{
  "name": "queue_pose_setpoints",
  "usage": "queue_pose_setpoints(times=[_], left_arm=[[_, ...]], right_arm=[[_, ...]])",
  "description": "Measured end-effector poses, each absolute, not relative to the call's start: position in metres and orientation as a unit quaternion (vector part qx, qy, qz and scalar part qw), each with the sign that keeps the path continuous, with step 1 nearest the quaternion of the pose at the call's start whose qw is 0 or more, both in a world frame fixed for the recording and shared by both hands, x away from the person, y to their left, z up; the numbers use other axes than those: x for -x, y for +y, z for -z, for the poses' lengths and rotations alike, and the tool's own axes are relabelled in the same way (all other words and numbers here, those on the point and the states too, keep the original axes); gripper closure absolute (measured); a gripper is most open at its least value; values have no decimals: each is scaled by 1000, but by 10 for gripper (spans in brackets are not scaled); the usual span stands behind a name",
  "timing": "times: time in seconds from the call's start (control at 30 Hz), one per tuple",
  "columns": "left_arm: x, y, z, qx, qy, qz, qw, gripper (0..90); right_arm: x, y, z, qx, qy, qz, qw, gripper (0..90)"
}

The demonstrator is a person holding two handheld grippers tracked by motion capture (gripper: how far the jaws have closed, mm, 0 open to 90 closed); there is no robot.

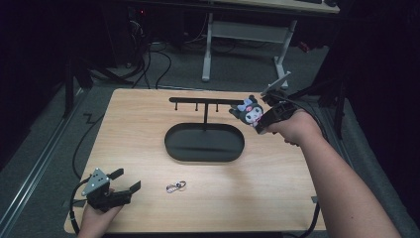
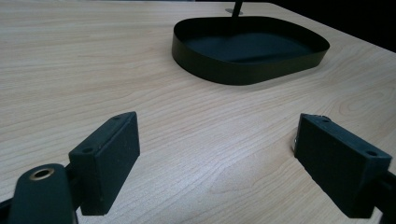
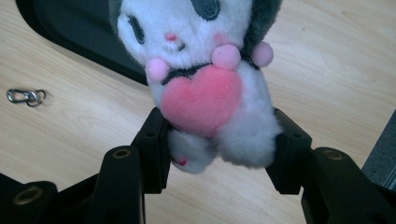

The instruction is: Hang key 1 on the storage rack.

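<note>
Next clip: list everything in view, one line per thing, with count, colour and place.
Plush toy: one, white and dark with pink heart, held above the table's right side.
Stand: one, black, with oval tray at its base, table centre.
Clasp: one, silver, near front edge.
Table: one, light wood.
Desk: one, white-legged, behind.
Left hand-held gripper: one, black, open, front left.
Right hand-held gripper: one, black, shut on the toy.
</note>
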State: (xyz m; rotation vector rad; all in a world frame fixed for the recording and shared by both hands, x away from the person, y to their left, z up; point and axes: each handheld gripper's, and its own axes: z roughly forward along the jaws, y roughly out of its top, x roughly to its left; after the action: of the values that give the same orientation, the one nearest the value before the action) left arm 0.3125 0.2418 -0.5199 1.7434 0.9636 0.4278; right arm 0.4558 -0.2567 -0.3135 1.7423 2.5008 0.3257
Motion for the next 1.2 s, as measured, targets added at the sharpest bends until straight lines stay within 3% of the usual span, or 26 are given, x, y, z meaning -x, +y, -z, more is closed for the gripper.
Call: queue_pose_setpoints(times=[0.6,1.2], left_arm=[[-313,240,522,-732,403,-176,521,149],[-313,238,523,-735,401,-175,518,149]], right_arm=[[-457,-254,385,-563,819,-111,31,487],[-469,-244,418,-565,812,-144,36,455]])
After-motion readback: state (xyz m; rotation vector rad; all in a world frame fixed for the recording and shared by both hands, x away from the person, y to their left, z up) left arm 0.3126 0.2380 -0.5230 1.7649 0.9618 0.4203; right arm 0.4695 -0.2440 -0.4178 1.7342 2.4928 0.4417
